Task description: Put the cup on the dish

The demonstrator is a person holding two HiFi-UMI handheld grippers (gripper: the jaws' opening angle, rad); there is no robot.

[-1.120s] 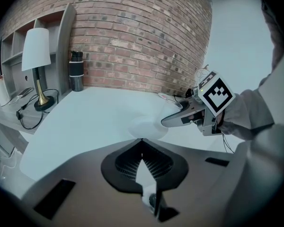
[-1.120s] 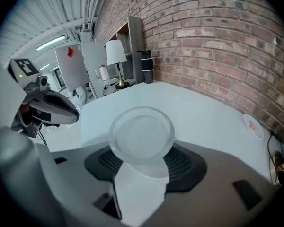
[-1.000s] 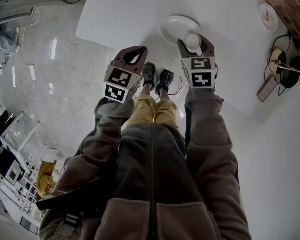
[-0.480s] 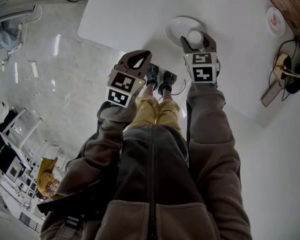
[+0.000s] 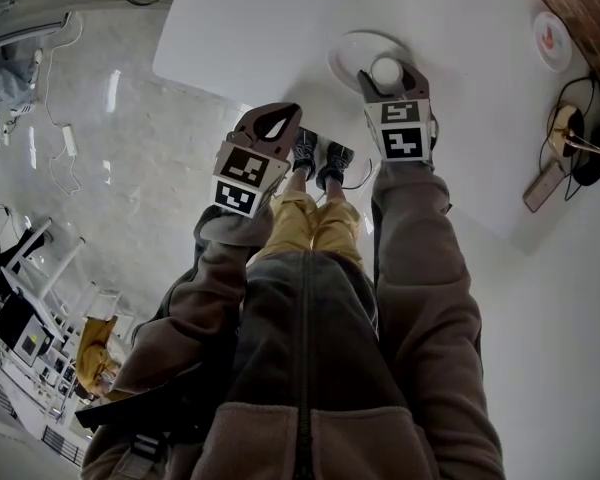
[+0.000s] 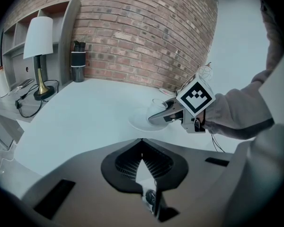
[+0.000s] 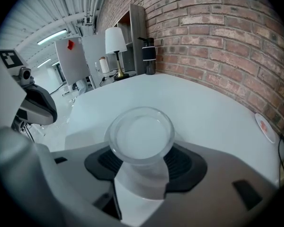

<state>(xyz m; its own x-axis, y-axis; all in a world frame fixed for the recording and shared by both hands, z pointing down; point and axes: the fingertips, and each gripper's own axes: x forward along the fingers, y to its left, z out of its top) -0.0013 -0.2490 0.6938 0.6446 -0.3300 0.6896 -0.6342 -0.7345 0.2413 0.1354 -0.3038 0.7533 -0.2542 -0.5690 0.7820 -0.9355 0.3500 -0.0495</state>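
White table [image 5: 280, 28]: right gripper [image 5: 387, 78] clamps cup [image 7: 141, 136] over dish [image 5: 348, 50], hidden in its view; left gripper [image 5: 276, 114] closed.

The cup [image 7: 141, 136] looks clear and smooth (glass or plastic, hard to tell), the dish [image 5: 350, 53] glossy white, the table [image 5: 260, 28] smooth matt white, the right gripper [image 5: 388, 74] matt grey plastic with ribbed black pads [image 7: 182, 163], and the wall [image 7: 217, 37] rough brick.

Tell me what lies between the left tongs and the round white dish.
Only bare white table top, up to the round white dish, in the left gripper view. The left tongs are shut, empty.
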